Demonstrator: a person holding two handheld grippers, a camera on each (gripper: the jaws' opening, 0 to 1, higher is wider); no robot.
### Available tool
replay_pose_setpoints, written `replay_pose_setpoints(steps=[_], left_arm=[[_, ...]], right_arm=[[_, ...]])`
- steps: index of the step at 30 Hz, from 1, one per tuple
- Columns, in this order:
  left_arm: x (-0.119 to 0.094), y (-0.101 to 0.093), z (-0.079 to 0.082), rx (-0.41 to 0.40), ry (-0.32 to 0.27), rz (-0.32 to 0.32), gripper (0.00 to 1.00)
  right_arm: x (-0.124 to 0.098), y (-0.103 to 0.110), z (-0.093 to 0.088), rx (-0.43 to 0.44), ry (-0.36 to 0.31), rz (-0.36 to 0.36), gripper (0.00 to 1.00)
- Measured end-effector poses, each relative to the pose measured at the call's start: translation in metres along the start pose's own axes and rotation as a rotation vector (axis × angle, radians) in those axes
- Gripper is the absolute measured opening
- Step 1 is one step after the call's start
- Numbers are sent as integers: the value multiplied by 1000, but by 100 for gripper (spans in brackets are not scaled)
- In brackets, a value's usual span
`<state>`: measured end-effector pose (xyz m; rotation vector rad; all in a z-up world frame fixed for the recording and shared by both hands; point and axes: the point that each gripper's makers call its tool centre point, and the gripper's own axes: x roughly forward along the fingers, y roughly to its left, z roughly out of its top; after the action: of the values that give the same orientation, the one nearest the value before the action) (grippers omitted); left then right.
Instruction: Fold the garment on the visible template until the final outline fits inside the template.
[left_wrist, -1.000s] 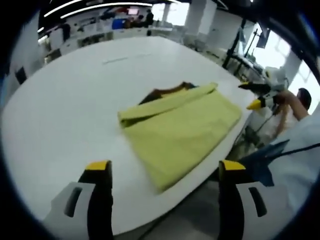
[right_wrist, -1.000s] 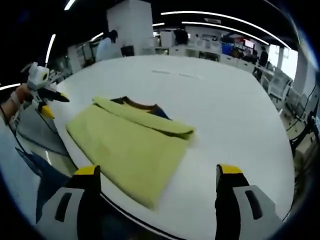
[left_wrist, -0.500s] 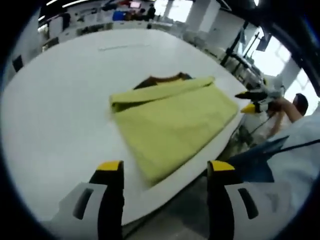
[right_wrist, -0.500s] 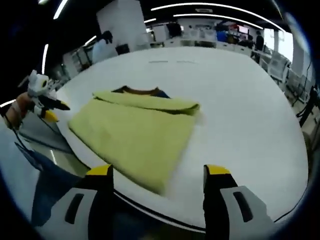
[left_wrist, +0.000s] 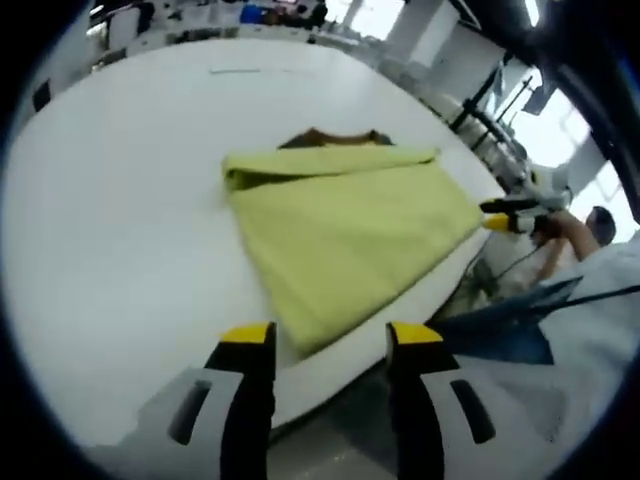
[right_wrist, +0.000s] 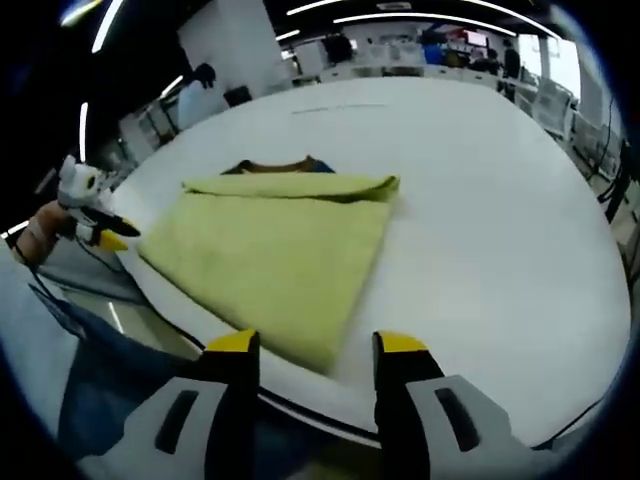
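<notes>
A yellow-green garment (left_wrist: 340, 225) lies folded into a rough rectangle on the white table (left_wrist: 110, 200), with a dark brown and blue collar (left_wrist: 335, 137) peeking out at its far edge. My left gripper (left_wrist: 332, 338) is open, its jaws straddling the garment's near corner at the table edge. In the right gripper view the same garment (right_wrist: 275, 250) shows its collar (right_wrist: 278, 164) at the far side. My right gripper (right_wrist: 316, 345) is open around another near corner. Each gripper appears in the other's view: the right gripper (left_wrist: 505, 214) at the garment's right corner, the left gripper (right_wrist: 98, 232) at its left corner.
The table's rounded front edge (right_wrist: 300, 412) runs just under both grippers. My blue-trousered legs (right_wrist: 95, 370) are below it. A person in white (right_wrist: 203, 92) stands beyond the table's far left. Stands and cables (left_wrist: 480, 95) rise at the right, with desks behind.
Both grippers' jaws have narrowed steadily over the last second. Both cameras have come lower and closer to the garment's near corners. The garment itself lies as before.
</notes>
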<state>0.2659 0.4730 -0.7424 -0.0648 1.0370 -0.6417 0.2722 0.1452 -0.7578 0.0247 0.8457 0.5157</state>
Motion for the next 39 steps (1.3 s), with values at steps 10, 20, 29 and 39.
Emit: replay_pose_setpoints(steps=[10, 20, 29, 39], left_arm=[[1, 4, 1, -66, -16, 4, 28], [3, 9, 4, -86, -30, 17, 16], [0, 13, 4, -142, -45, 28, 0], [-1, 10, 5, -163, -47, 28, 0]], right_arm=[[4, -4, 1, 27, 0, 3, 35], [5, -7, 2, 42, -8, -3, 30], [4, -5, 1, 47, -4, 1, 22], [-1, -10, 1, 38, 0, -21, 15]])
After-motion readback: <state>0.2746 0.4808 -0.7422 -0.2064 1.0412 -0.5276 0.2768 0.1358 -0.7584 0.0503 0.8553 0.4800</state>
